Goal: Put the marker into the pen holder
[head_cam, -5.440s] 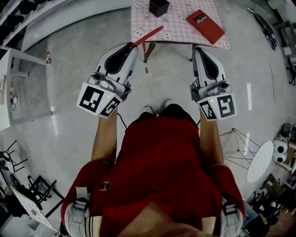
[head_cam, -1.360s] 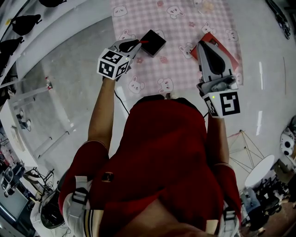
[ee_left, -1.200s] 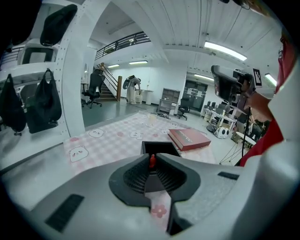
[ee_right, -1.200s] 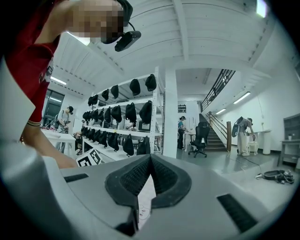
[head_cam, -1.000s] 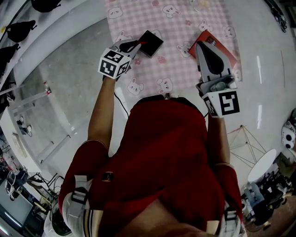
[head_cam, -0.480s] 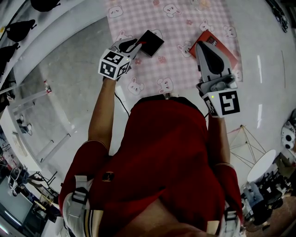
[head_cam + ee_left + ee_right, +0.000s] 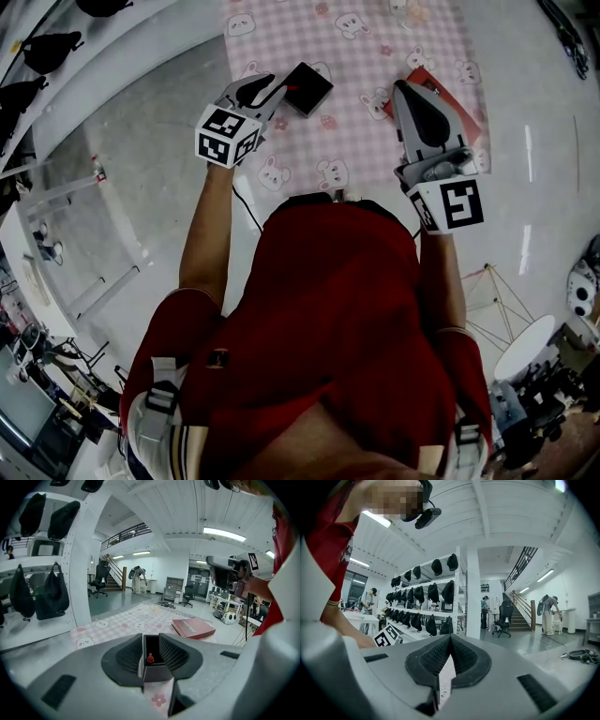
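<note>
The black square pen holder [image 7: 312, 90] stands on the pink checked cloth [image 7: 356, 131]. In the left gripper view the pen holder [image 7: 154, 673] shows straight ahead between the jaws. The red marker [image 7: 150, 658] stands inside it, with only its end showing. My left gripper [image 7: 279, 88] hovers at the holder's left edge. Its jaws [image 7: 150, 640] are a little apart and do not touch the marker. My right gripper [image 7: 406, 87] is shut and empty [image 7: 450, 640], held over the cloth at the right and level with the holder.
A red book [image 7: 466, 114] lies on the cloth at the right, partly under my right gripper, and shows as the book [image 7: 193, 627] beyond the holder. Grey floor surrounds the table. Shelves with black bags [image 7: 426, 595] stand off to the left.
The red marker reached from the left jaws to the holder half a second ago. Now it sits down inside the holder and the left gripper has drawn back slightly. The right gripper barely moved.
</note>
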The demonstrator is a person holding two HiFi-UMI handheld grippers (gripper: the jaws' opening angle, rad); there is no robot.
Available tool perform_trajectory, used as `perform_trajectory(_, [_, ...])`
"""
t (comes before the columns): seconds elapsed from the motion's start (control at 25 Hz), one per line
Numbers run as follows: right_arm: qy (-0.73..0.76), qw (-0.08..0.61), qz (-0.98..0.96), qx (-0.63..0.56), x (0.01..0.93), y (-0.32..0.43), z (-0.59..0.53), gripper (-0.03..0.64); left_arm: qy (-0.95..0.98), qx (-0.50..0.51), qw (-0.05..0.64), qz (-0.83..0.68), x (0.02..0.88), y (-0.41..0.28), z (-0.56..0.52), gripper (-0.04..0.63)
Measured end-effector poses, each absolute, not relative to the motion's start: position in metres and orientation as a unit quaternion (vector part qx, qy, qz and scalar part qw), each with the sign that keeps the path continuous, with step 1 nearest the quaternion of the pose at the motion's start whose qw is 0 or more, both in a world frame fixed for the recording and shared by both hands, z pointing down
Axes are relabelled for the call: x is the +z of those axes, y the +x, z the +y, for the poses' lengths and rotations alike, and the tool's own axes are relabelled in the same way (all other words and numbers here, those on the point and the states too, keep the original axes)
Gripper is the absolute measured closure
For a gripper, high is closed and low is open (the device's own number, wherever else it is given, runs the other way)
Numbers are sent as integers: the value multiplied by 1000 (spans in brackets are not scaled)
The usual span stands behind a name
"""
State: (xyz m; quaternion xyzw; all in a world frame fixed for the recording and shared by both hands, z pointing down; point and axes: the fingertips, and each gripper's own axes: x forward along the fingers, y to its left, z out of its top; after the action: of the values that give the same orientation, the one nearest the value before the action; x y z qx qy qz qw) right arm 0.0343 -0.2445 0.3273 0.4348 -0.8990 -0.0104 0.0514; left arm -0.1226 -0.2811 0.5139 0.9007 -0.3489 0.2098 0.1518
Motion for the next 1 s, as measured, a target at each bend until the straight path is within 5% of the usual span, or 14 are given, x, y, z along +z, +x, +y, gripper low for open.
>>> perform_trajectory(0.48, [394, 7, -919, -24, 301, 39, -234, 618, 903, 81, 85, -413, 394, -98, -251, 505])
perform_trajectory(1.0, [342, -51, -938, -21, 277, 51, -201, 618, 884, 5, 7, -467, 306, -67, -191, 588])
